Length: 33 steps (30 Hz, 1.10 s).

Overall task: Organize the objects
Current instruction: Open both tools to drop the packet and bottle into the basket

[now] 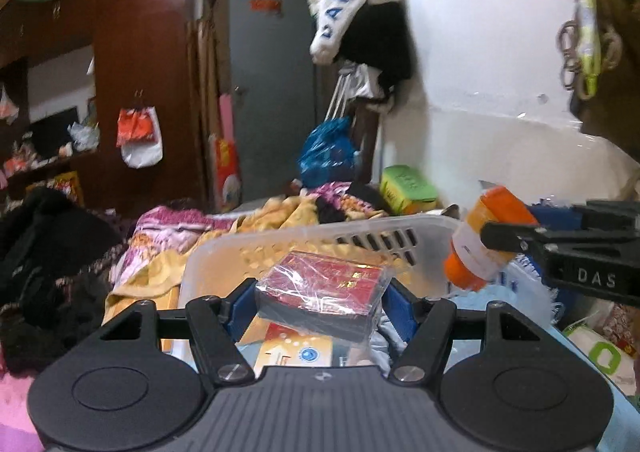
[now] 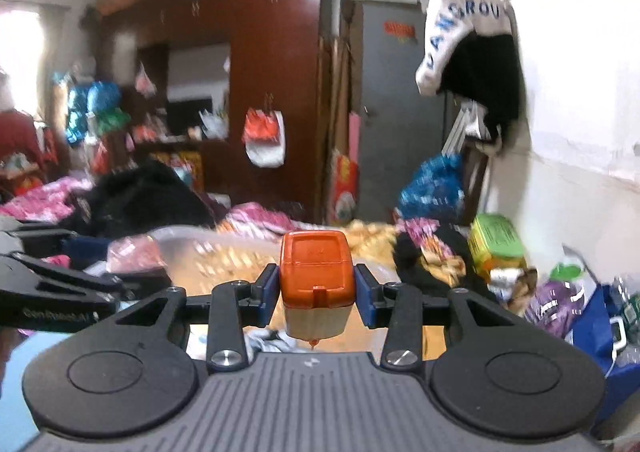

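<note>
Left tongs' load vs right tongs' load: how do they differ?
The red box is flat, rectangular and wrapped in clear film; the orange-capped bottle is rounded, with a pale body and no wrap. The box spans a wide gap in the left tongs; the bottle sits in a narrower gap in the right tongs. Both are gripped between blue pads, near the clear basket.

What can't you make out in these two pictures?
- Red wrapped box, left wrist view: label lost to film glare.
- Orange-capped bottle, right wrist view: lower part hidden by the tongs' body.
- Clear plastic basket: inside hidden by the box; blurred in the right wrist view.
</note>
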Motion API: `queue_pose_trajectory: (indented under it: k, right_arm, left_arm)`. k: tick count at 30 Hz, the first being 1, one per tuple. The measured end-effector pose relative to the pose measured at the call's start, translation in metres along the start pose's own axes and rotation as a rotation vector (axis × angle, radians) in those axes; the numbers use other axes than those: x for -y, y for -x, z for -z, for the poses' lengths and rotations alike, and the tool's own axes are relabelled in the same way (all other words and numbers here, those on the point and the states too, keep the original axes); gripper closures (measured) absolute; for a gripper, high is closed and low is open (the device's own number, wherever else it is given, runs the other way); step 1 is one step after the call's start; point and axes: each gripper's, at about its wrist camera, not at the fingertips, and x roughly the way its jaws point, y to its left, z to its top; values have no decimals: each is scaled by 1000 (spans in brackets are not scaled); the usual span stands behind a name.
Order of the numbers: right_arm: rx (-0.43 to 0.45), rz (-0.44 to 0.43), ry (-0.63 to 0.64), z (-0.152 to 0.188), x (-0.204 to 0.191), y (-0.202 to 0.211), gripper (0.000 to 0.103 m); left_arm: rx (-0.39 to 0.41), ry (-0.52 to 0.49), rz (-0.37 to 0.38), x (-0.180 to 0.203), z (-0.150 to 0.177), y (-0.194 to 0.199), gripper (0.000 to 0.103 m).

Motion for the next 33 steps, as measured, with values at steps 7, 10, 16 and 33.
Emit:
queue_pose_trajectory:
  k: [7,10,16,33]
  right_arm:
    - [-39,-8,-1,3,1,-9,60]
    - [-44,10,15,0,-1,-13,60]
    - [-60,11,13,1,-1,-18,59]
    - [312,-151,-68,77,36,117,0]
  left_arm:
    - [-44,16,-1,-9,2,-16,33]
    - [-42,23,-13,-10,3,-17,33]
    - [-21,-7,14,-5,5,-20,16]
    - [199,-71,59,4,75,100,0]
